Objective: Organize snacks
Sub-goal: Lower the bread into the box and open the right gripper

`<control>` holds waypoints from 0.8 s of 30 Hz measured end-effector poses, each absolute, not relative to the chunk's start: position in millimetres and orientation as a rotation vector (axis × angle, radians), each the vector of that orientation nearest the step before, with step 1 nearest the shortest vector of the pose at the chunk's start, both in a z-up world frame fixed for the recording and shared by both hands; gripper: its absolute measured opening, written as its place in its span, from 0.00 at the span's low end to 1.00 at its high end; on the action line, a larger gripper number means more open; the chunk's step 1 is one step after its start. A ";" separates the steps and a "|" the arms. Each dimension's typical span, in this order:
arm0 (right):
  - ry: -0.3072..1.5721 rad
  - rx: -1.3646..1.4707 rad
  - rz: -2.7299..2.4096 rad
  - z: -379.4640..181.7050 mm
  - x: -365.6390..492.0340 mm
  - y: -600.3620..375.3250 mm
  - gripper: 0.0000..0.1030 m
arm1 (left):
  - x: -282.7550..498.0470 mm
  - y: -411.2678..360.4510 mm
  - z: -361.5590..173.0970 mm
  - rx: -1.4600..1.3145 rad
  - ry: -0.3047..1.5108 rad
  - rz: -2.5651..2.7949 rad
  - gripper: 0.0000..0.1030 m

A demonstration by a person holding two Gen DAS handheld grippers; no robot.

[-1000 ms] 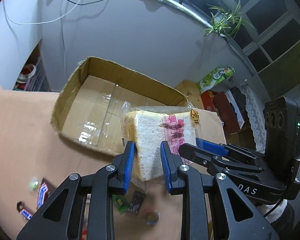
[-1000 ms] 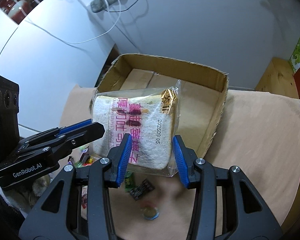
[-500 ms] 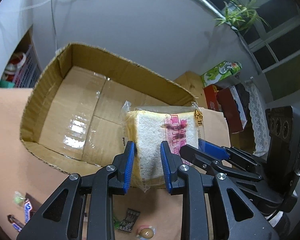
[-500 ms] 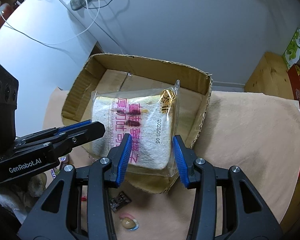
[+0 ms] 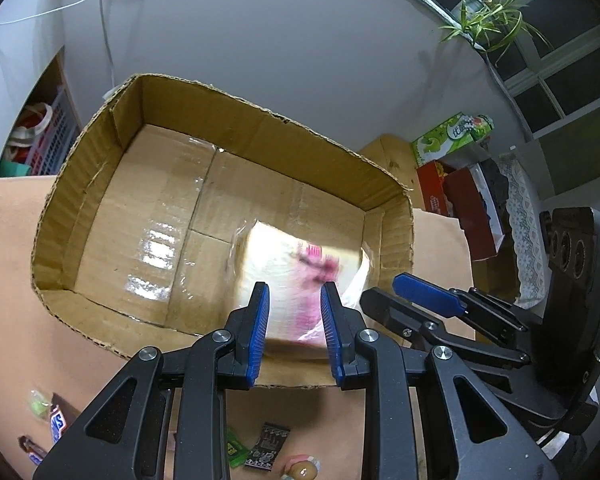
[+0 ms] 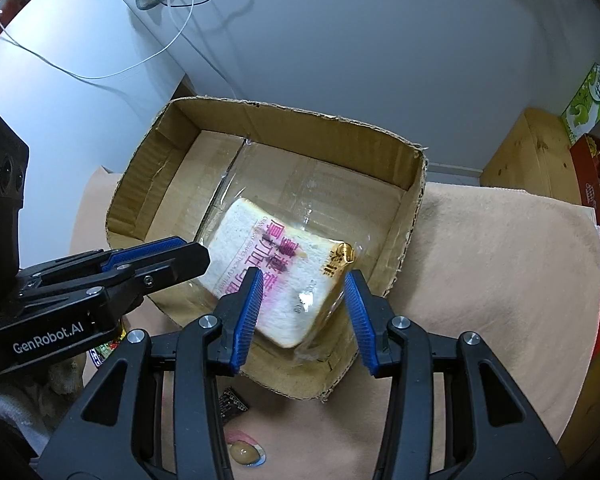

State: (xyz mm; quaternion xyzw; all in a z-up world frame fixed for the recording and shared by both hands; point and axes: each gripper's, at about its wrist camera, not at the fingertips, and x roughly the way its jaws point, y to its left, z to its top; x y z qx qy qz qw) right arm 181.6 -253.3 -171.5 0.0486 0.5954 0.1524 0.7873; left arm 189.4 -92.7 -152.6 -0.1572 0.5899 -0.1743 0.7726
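Note:
A clear bag of sliced white bread with pink print point(image 6: 278, 270) lies tilted inside the open cardboard box point(image 6: 414, 200), at its near right corner. In the left wrist view the bread bag point(image 5: 300, 268) is blurred, in motion. My left gripper point(image 5: 294, 330) is open above the box's near wall point(image 5: 92, 330), with the bag beyond its fingertips. My right gripper point(image 6: 302, 314) is open wide, its pads apart from the bag. Each gripper shows in the other's view, the right one point(image 5: 424, 292) and the left one point(image 6: 156, 248).
The box stands on a peach cloth point(image 6: 500, 280). Small wrapped snacks lie in front of the box: a black packet point(image 5: 270, 446), a green one point(image 5: 234, 450), a round candy point(image 6: 244, 452), chocolate bars point(image 5: 56, 424). Boxes point(image 5: 450, 136) stand at the right, a basket point(image 5: 48, 140) at the left.
Both grippers carried the bread bag forward over the box, then opened. The bag has dropped out of them into the box's near right corner.

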 end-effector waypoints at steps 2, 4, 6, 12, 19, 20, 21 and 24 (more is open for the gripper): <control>1.277 0.091 0.328 -169.6 181.1 -252.4 0.43 | 189.7 -92.4 -149.7 -0.337 1.270 -0.376 0.24; 1.272 0.087 0.329 -167.4 179.0 -253.1 0.43 | 189.0 -92.1 -147.0 -0.330 1.263 -0.377 0.24; 1.268 0.086 0.326 -165.8 177.5 -253.3 0.43 | 187.3 -91.9 -143.9 -0.319 1.255 -0.376 0.24; 1.249 0.067 0.335 -157.4 168.4 -250.6 0.43 | 177.4 -78.5 -133.0 -0.296 1.223 -0.358 0.24; 1.222 0.037 0.359 -145.8 147.8 -244.4 0.43 | 162.8 -63.4 -124.8 -0.279 1.191 -0.330 0.24; 1.216 0.030 0.366 -143.7 142.7 -243.3 0.44 | 158.9 -60.3 -124.0 -0.273 1.186 -0.327 0.24; 1.213 0.025 0.369 -142.3 138.7 -242.5 0.44 | 156.5 -58.2 -123.9 -0.269 1.186 -0.324 0.24; 1.199 0.014 0.387 -137.9 122.6 -240.5 0.57 | 145.4 -51.0 -125.0 -0.262 1.185 -0.317 0.24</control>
